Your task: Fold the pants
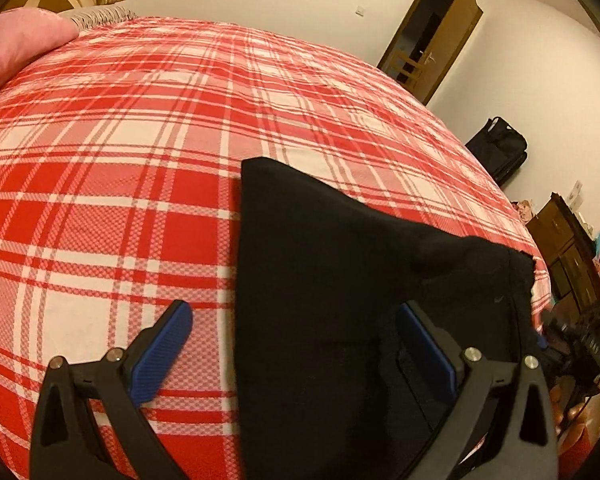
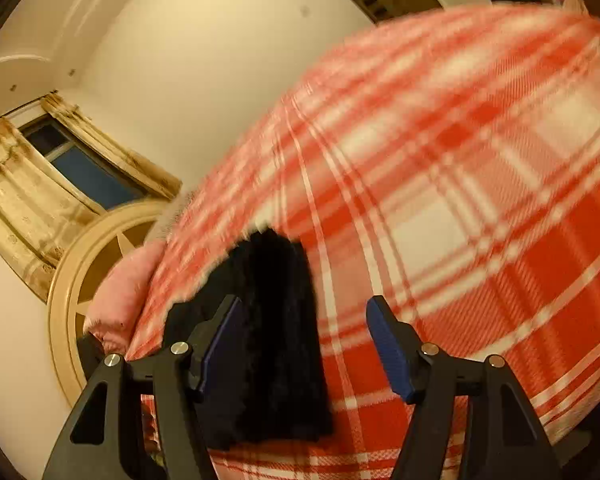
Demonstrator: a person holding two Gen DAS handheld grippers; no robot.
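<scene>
Black pants [image 1: 340, 280] lie on the red and white plaid bed cover [image 1: 120, 160]. My left gripper [image 1: 292, 320] is open just above the bed; its left blue pad [image 1: 164, 352] is over the cover and its right pad [image 1: 424, 348] over the pants. In the blurred right wrist view a narrow part of the black pants [image 2: 276, 320] lies between my open right gripper's [image 2: 304, 312] fingers, closer to the left pad [image 2: 224, 344]. The right pad [image 2: 388, 352] is over the plaid cover [image 2: 480, 200]. Neither gripper holds anything.
A pink pillow [image 1: 16, 44] lies at the bed's head and shows in the right wrist view [image 2: 120, 292] too. A round headboard [image 2: 84, 264] and curtained window [image 2: 76, 168] are behind it. A brown door [image 1: 436, 32], black bag [image 1: 500, 148] and wooden cabinet [image 1: 568, 248] stand past the bed's right edge.
</scene>
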